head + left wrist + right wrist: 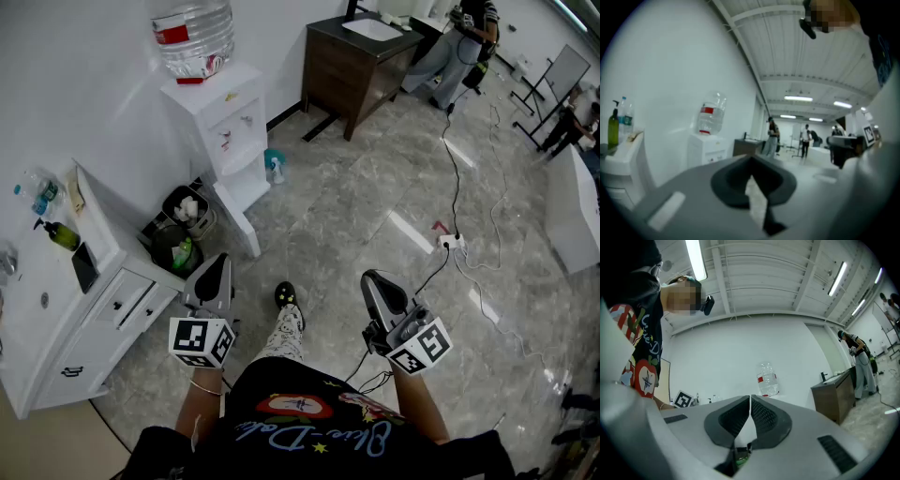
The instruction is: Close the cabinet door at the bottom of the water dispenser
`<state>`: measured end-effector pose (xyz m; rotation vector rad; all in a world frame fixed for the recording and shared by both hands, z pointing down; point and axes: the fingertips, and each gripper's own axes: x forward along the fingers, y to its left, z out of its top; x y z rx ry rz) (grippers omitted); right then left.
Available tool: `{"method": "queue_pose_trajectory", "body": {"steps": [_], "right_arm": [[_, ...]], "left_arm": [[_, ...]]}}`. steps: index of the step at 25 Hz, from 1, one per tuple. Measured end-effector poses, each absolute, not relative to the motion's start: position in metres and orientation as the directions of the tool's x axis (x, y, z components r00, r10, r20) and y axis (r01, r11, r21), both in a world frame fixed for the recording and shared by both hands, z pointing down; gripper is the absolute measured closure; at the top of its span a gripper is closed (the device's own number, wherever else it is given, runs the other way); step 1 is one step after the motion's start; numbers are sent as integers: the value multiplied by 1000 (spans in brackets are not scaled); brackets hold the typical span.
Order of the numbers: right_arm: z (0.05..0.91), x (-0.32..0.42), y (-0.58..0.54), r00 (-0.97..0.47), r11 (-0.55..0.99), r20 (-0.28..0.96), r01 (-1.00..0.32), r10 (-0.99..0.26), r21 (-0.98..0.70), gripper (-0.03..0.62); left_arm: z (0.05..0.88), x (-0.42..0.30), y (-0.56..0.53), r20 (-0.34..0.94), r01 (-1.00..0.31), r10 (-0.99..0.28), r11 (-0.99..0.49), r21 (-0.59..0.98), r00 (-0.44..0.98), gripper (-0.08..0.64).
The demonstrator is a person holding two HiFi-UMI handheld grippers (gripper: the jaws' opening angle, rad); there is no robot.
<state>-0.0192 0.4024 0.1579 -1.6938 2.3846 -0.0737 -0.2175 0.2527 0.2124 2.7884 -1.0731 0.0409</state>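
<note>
The white water dispenser (231,124) stands against the wall with a clear bottle (193,37) on top. At its base a white door panel (246,217) stands swung out toward the floor. Both grippers are held up near my body, well short of the dispenser. My left gripper (215,266) is shut and empty, and so is my right gripper (373,280). In the left gripper view the dispenser (707,148) shows far beyond the closed left gripper (751,162). The right gripper view shows the bottle (767,379) above the closed right gripper (750,400).
A white drawer cabinet (89,309) with bottles stands at the left. Two bins (182,231) sit between it and the dispenser. A blue spray bottle (274,167), a brown vanity (356,62), a power strip with cable (451,242) and people at the back are also here.
</note>
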Motion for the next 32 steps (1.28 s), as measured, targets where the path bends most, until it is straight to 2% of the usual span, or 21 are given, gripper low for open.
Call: {"method": "queue_pose_trajectory", "body": {"steps": [4, 9, 17, 24, 29, 32], "right_arm": [[142, 20, 313, -307, 338, -189, -927, -933, -164, 575], [130, 55, 185, -385, 414, -198, -899, -902, -140, 575], [139, 54, 78, -537, 566, -182, -801, -824, -196, 575], [153, 72, 8, -717, 733, -166, -636, -677, -240, 575], [171, 92, -35, -834, 833, -139, -490, -534, -258, 575], [210, 101, -64, -878, 856, -89, -428, -470, -291, 575]], "left_arm": [[202, -180, 165, 67, -676, -673, -728, 112, 736, 558], [195, -147, 73, 28, -706, -710, -694, 140, 704, 559], [215, -131, 26, 93, -787, -784, -598, 148, 613, 558], [221, -132, 0, 112, -919, -916, -372, 130, 386, 558], [245, -114, -2, 158, -974, -964, -197, 108, 213, 558], [272, -105, 2, 201, -991, -973, -93, 93, 110, 558]]}}
